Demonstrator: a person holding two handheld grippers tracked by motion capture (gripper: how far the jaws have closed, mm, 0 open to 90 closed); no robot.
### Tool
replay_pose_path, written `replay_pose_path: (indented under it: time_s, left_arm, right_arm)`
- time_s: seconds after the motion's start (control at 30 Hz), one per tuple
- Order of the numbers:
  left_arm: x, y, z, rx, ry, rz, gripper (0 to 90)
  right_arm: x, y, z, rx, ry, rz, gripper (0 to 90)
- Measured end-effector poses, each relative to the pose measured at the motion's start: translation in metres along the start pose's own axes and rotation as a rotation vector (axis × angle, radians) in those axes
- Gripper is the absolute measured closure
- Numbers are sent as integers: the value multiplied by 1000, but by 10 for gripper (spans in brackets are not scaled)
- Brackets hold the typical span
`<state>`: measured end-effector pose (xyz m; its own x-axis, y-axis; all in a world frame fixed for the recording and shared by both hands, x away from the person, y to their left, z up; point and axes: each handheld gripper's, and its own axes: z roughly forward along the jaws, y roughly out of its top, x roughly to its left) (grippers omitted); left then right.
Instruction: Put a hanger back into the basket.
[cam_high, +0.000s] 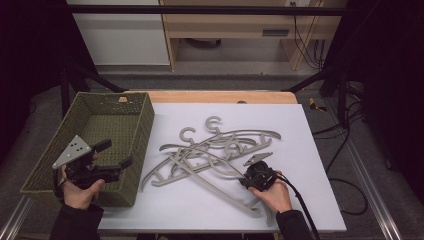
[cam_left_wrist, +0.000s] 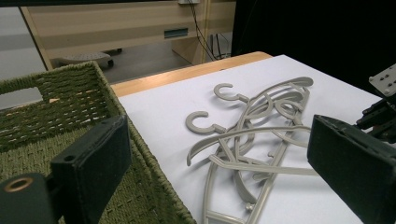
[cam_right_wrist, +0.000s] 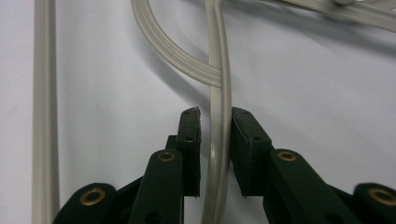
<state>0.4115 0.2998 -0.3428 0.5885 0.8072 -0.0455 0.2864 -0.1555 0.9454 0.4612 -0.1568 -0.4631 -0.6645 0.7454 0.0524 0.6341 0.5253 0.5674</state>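
Grey plastic hangers lie tangled at centre frame; right gripper has closed on one hanger's bar, left gripper waits wide open, empty, over the woven basket at left, so next comes a careful lift clear of the tangle.

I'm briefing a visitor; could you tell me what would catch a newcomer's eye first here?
A tangle of grey hangers lies mid-table on the white mat. The right gripper has one hanger bar between its jaws. A green basket stands at the table's left edge, the open left gripper above it.
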Motion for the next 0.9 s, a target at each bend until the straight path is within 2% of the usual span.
replay_pose_path:
  time_s: [0.03,0.13,0.27,0.4,0.57,0.73,0.8,0.9]
  left_arm:
    - [-1,0,0,-4,-1,-4,61]
    - [-1,0,0,-2,-1,1,60]
    - [-1,1,0,-1,-1,2,61]
    - [-2,1,0,2,-1,6,62]
    - [-4,2,0,4,-6,13,64]
    - [-5,2,0,5,-12,17,65]
    - [-7,3,0,7,-17,21,66]
    - [-9,4,0,8,-24,31,66]
  right_arm:
    - [-1,0,1,-1,-5,-18,769]
    - [-2,0,1,-1,2,3,794]
    - [0,1,1,-2,-12,30,805]
    - [-3,1,0,8,-6,22,814]
    - [-3,2,-8,-4,9,55,817]
    - [-4,2,-16,-17,13,44,818]
    - [-6,2,-23,-46,24,16,818]
    - [-6,3,-29,-56,34,4,818]
